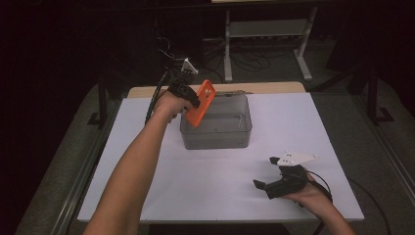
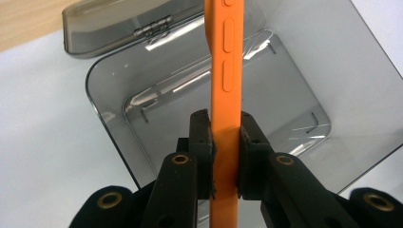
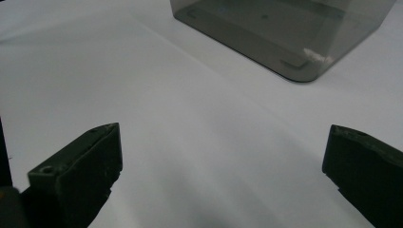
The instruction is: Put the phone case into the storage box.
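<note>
An orange phone case (image 1: 202, 103) hangs tilted over the left rim of a smoky clear plastic box (image 1: 230, 134) in the middle of the white table cover. My left gripper (image 1: 188, 95) is shut on the case's lower end. In the left gripper view the orange phone case (image 2: 224, 71) stands edge-on between my pads (image 2: 202, 137), above the open box (image 2: 285, 80), whose hinged lid (image 2: 119, 23) lies folded back. My right gripper (image 1: 266, 172) rests near the table's front right, jaws wide apart with nothing in them. The right gripper view shows the box's near corner (image 3: 294, 42) ahead.
The white table cover (image 1: 147, 166) spreads wide around the box. A wooden table edge (image 1: 274, 87) shows behind it. Beyond stands a metal rack (image 1: 266, 29) with cables on the dark floor.
</note>
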{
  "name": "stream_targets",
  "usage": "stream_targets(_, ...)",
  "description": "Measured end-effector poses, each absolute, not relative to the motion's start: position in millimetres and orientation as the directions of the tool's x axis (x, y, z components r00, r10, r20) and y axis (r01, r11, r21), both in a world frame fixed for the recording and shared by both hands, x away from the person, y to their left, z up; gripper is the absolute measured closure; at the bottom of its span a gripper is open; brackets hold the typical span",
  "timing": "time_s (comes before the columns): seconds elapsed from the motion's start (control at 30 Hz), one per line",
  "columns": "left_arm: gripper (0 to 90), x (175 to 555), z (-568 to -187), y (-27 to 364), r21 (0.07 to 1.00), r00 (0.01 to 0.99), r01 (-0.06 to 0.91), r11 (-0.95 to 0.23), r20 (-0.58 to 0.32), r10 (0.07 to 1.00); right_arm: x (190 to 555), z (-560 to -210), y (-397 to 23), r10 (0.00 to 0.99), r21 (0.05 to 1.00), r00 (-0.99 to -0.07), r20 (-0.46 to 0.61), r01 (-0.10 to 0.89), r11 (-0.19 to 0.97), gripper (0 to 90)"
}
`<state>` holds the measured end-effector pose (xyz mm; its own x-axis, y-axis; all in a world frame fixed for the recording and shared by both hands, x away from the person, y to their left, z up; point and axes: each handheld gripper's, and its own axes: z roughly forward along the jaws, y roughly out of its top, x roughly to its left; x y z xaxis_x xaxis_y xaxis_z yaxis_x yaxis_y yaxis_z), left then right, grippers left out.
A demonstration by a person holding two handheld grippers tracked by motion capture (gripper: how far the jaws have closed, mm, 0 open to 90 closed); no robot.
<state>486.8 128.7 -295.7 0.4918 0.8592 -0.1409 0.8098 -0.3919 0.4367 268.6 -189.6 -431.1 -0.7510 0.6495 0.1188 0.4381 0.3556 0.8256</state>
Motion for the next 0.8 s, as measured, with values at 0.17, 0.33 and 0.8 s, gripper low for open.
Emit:
stream_targets(0.17,79.6,486,-296,126,0.418,0.468,0.827,-0.376,-0.142,0.872,269,-431,-190,0.649,0.827,-0.752,0.115,0.434,0.357,0.0)
stream_targets(0.33,79.6,485,-297,122,0.405,0.447,0.841,-0.358,-0.150,0.882,268,-431,-189,0.649,0.828,-0.752,0.116,0.434,0.356,0.0)
stream_targets(0.8,79.5,487,-305,117,0.351,0.359,0.892,-0.285,-0.169,0.918,268,-430,-190,0.650,0.831,-0.751,0.116,0.432,0.350,0.0)
